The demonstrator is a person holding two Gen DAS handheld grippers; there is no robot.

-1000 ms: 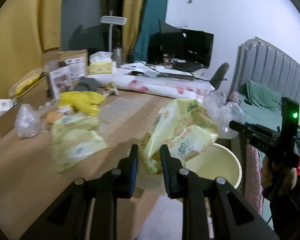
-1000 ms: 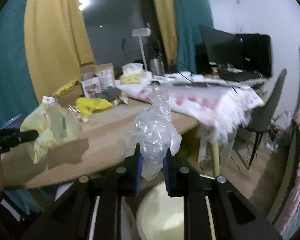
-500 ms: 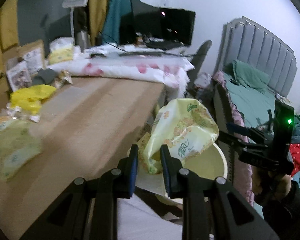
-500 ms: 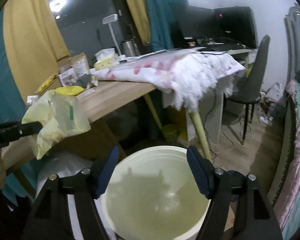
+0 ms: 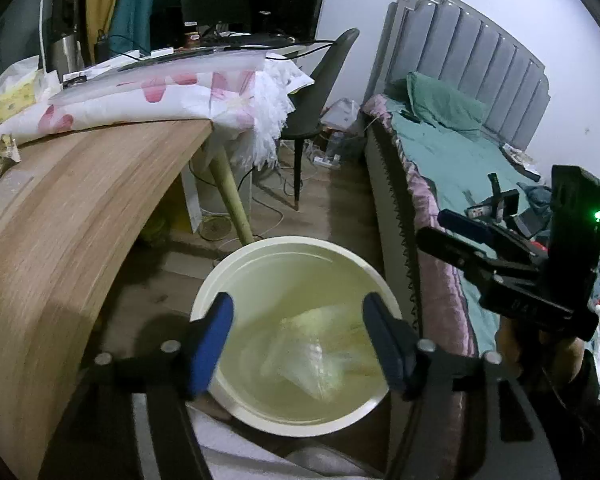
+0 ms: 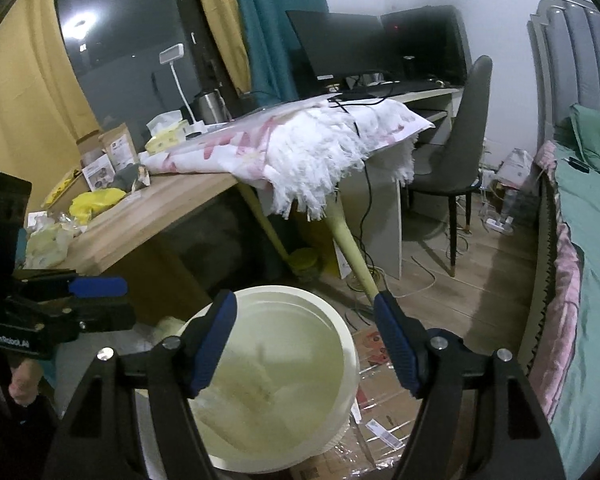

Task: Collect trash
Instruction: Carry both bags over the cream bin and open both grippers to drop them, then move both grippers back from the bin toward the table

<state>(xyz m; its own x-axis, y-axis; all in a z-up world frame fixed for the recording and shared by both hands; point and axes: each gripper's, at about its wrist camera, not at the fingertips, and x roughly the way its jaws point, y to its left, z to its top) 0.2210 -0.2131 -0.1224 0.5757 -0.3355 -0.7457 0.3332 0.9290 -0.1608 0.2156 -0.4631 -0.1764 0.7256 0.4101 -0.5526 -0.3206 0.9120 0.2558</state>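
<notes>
Over bin [image 5: 220, 276] (trash inside): L gripper [image 5: 298, 344], R gripper [image 6: 306, 340] jaws wide, holding nothing.

both wrist views look down, close, sharing the bucket [image 5: 236, 264] [image 6: 348, 344].

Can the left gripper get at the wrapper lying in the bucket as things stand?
Probably yes. The left gripper hangs over the bucket with jaws wide open and empty, and the wrapper lies uncovered at the bottom, with nothing between them.
</notes>
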